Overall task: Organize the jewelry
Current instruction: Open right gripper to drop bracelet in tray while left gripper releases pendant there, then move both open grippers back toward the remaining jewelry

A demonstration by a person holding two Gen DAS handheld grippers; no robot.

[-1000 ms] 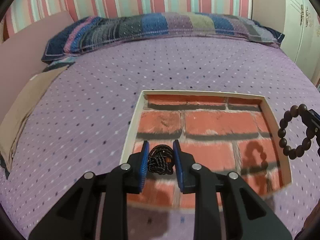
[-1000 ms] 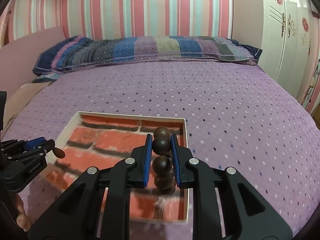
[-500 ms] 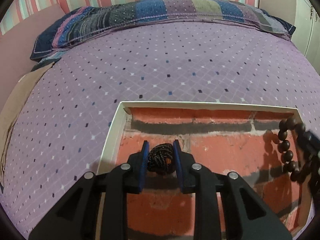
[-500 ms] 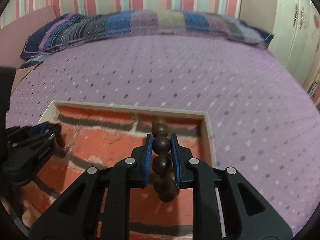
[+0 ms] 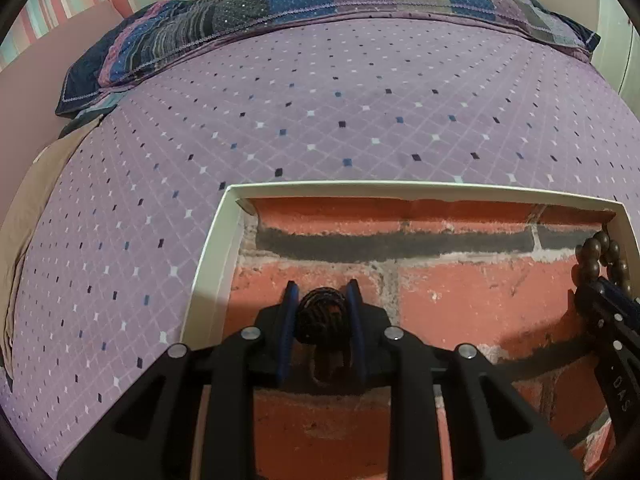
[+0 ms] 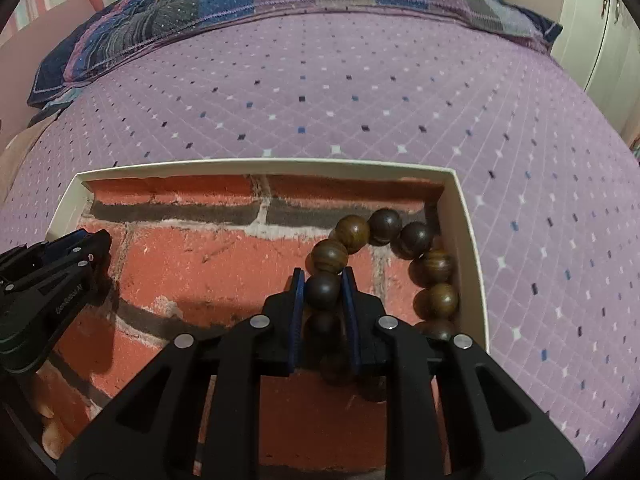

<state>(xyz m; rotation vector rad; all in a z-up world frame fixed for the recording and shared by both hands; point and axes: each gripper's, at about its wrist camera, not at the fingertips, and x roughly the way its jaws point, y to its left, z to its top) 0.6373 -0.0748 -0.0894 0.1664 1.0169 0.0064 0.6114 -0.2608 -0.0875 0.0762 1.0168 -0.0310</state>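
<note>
Both grippers are down inside the tray (image 5: 208, 256), a shallow white-rimmed box lined with a brick print, lying on the purple bedspread (image 5: 320, 120). Left gripper (image 5: 322, 292) is clamped on a dark bundle of small beads (image 5: 322, 314), low over the tray's left part near the left wall; whether the bundle touches the floor is hard to tell. Right gripper (image 6: 322, 280) pinches one bead of the wooden bead bracelet (image 6: 434, 266), whose free loop lies curled on the tray floor in the far right corner, close against the right wall. The step in hand looks like setting both pieces down in the tray, one to each side. Next comes the release: each gripper would need to spread its fingers and lift straight off, so that no bead snags and gets dragged along.
</note>
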